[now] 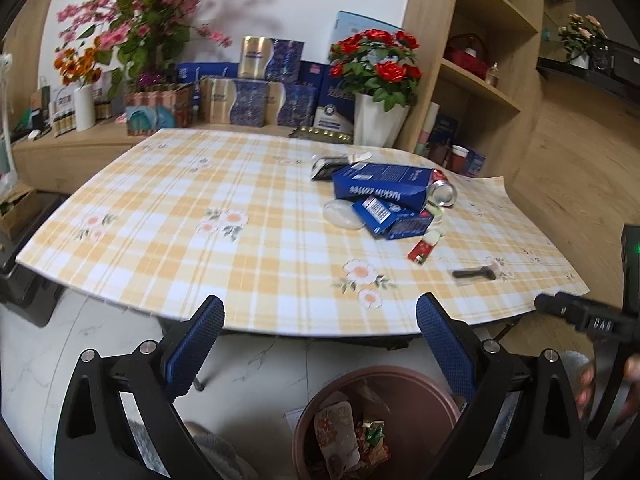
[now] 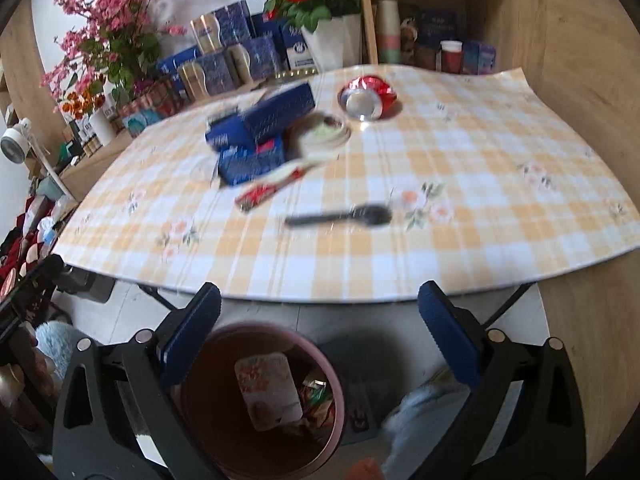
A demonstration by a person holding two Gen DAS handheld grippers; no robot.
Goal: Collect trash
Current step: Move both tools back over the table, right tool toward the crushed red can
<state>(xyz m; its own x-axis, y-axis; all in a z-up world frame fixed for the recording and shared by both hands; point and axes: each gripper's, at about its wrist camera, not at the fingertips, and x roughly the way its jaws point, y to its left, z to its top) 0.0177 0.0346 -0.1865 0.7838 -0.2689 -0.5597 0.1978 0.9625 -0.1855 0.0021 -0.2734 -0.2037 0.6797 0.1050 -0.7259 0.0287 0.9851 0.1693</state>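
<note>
A brown bin (image 1: 424, 392) (image 2: 328, 364) stands on the floor below the table edge, with wrappers inside. On the checked tablecloth (image 1: 240, 252) (image 2: 460, 160) lies a heap of trash: blue cartons (image 1: 380, 188) (image 2: 276, 114), a crushed red can (image 1: 442, 192) (image 2: 366, 98), a red-and-white wrapper (image 1: 422, 250) (image 2: 272, 186), a round lidded cup (image 2: 322, 132) and a black plastic spoon (image 1: 476, 273) (image 2: 340, 216). My left gripper (image 1: 320, 320) is open and empty above the bin. My right gripper (image 2: 320, 308) is wide open, empty, over the bin.
Boxes and flower pots (image 1: 376, 76) line the wall behind the table. A wooden shelf unit (image 1: 480, 60) stands at the right. A clear plastic lid (image 1: 342, 216) lies beside the cartons. A hand (image 1: 588, 384) holds the other tool at the right edge.
</note>
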